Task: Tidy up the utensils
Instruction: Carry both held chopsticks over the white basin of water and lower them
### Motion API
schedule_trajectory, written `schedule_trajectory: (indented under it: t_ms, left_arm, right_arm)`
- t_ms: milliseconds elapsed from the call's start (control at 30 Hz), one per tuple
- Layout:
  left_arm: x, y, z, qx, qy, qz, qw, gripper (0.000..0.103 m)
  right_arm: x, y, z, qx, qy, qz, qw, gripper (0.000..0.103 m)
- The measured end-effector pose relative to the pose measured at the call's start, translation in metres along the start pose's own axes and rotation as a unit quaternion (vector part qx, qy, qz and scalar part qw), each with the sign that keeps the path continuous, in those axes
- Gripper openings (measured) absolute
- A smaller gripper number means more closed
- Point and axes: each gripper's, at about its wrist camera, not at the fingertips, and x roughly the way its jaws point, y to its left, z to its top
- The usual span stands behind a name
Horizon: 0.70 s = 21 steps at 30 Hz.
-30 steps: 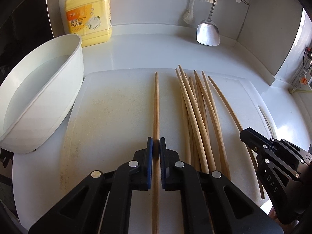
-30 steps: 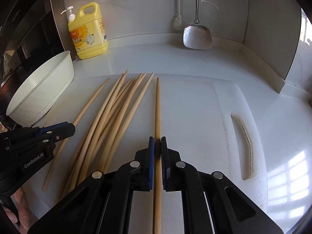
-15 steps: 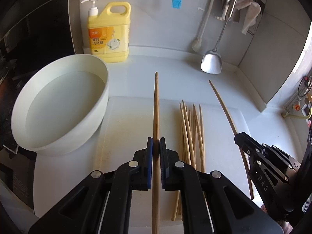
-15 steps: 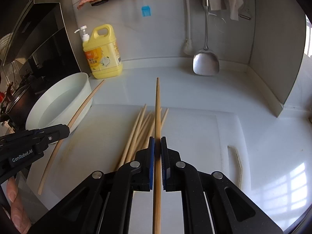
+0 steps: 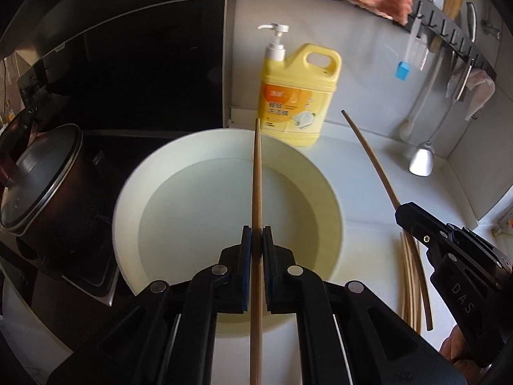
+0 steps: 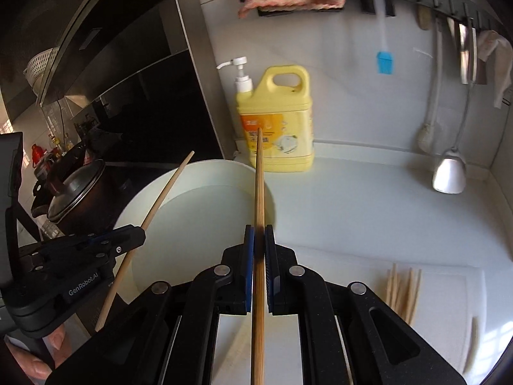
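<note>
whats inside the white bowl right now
The white bowl appears to hold only clear water; no chopsticks lie inside. Its near part is hidden behind the left hand-held gripper and its chopstick.

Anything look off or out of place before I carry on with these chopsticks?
Nothing stands out. Each tool, left and right, grips one chopstick over or near the white basin. The other chopsticks lie bundled on the cutting board. No spill or damage visible.

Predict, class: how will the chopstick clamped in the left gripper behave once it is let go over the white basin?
The chopstick looks stiff and probably light. Round and smooth, it would likely roll or slide inside the basin, which apparently holds water, so it may float.
</note>
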Motion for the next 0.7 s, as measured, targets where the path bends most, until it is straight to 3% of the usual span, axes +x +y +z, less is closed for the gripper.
schedule_trajectory:
  t_ms: [267, 700]
  left_arm:
    - [0.056, 0.067, 0.02, -0.002, 0.038, -0.01, 0.9992, 0.007]
    - [0.116, 0.087, 0.022, 0.019, 0.101, -0.035, 0.9941, 0.007]
  right_arm:
    - [0.082, 0.058, 0.016, 0.019, 0.052, 0.011, 0.998, 0.006]
    - [0.159, 0.057, 0.007, 0.076, 0.162, -0.017, 0.984, 0.006]
